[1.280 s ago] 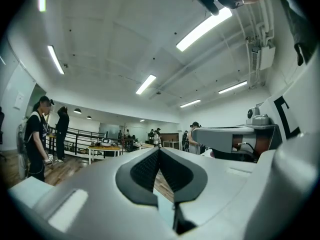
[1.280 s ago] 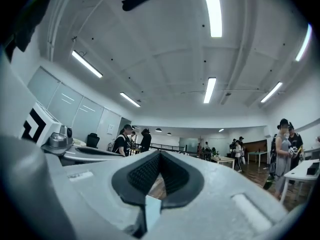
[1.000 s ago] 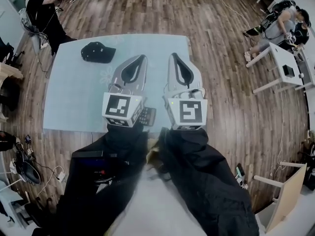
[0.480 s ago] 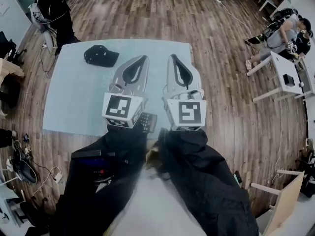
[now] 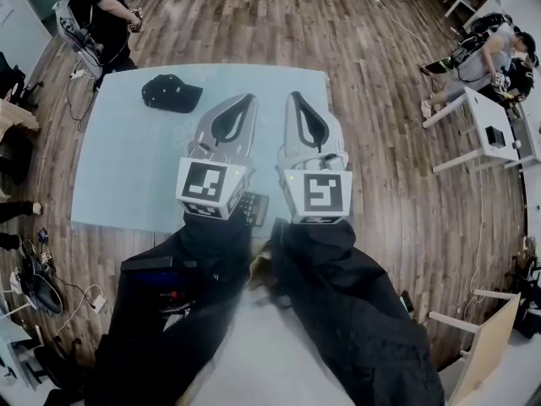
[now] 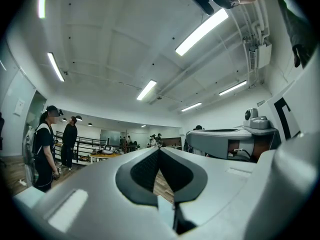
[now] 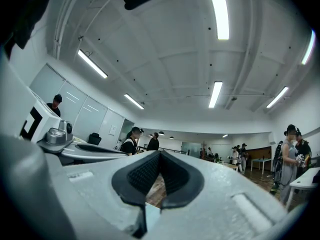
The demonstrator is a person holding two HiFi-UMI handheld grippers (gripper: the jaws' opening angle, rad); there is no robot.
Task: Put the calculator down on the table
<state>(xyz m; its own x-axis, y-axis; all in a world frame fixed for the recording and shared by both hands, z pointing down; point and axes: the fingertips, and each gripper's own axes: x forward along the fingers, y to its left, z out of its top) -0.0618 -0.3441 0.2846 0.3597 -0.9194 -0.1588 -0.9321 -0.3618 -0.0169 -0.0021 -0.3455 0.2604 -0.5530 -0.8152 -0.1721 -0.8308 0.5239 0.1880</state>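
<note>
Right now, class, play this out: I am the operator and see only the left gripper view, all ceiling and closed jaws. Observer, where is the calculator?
Observer: In the head view the calculator lies on the table near its front edge, partly hidden by the marker cube of the left gripper.
Operator: Does the right gripper hold anything?
Observer: No. In its own view the right gripper has its jaws together with nothing between them.
Operator: Anything else on the table?
Observer: A black cap, near the far left corner.
</note>
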